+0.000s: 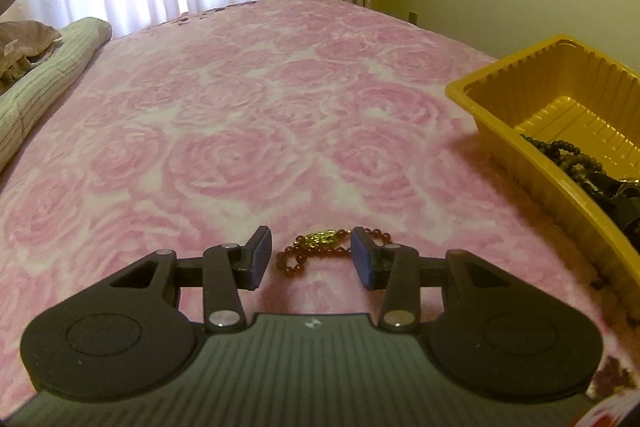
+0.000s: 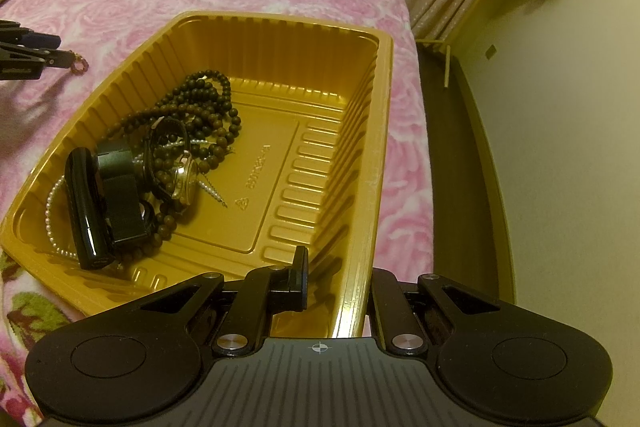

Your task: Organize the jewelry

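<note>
Between our left tongs' (image 1: 312, 259) pads (image 1: 362, 259) lies the red bracelet (image 1: 316, 249), flat on the pink blanket (image 1: 240, 131), its gold clasp (image 1: 320, 238) just ahead of the tips; the jaws stand partly open around it and press on nothing yet. Off to the right of these tongs sits the yellow tray (image 2: 384, 115), already holding dark beads (image 2: 208, 107), a pearl strand (image 2: 50, 211) and a watch (image 2: 120, 187). Our right tongs (image 2: 336, 279) pinch the tray's near wall, one finger inside and one outside, nearly shut on the thin plastic, which should keep the tray steady. To do this pick well, we judge we should sink the left tips into the soft pile so the pads get below the beads, centre them on the bunched part beside the clasp, then close slowly. A loose strand may slide or dangle, so we lift straight up before carrying it over the tray's rim.
</note>
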{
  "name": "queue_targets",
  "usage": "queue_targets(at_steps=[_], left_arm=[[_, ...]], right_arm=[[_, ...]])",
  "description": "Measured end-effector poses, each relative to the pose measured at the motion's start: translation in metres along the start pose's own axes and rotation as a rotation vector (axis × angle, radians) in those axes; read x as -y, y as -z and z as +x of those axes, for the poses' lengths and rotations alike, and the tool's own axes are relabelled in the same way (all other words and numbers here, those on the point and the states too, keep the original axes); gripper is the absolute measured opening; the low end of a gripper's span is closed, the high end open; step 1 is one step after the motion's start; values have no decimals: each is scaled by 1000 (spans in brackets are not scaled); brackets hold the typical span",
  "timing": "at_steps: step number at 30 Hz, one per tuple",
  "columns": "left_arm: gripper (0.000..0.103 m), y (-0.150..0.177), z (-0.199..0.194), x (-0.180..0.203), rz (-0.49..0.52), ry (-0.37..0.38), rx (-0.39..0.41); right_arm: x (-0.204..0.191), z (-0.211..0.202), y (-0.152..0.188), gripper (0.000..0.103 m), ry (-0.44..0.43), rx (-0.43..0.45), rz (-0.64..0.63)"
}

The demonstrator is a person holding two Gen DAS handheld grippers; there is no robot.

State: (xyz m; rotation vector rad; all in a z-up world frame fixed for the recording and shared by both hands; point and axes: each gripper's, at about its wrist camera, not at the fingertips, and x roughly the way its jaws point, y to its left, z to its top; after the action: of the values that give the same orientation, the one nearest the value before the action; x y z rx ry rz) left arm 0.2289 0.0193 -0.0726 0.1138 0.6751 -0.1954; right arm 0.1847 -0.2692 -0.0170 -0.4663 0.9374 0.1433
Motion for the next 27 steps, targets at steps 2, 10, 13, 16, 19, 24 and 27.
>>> queue_targets(at_steps=[2,10,13,16,19,24,27], left_arm=[[40,1,4,-1,10,3,1],[38,-3,18,-3,56,70,-32],[38,-6,17,-4,81,90,-61],[23,-8,17,-8,68,111,-88],[5,-8,15,-7,80,105,-91],[5,-9,4,-7,73,98,-72],[5,-11,-10,-8,67,91,-50]], right_arm=[[-1,0,0,11,1,-1,1],[-1,2,0,12,3,-6,5],[-1,2,0,12,2,-6,6],[-1,2,0,12,1,-6,7],[-1,3,0,13,1,-6,7],[0,3,0,13,1,-6,7],[0,3,0,13,1,-5,7]])
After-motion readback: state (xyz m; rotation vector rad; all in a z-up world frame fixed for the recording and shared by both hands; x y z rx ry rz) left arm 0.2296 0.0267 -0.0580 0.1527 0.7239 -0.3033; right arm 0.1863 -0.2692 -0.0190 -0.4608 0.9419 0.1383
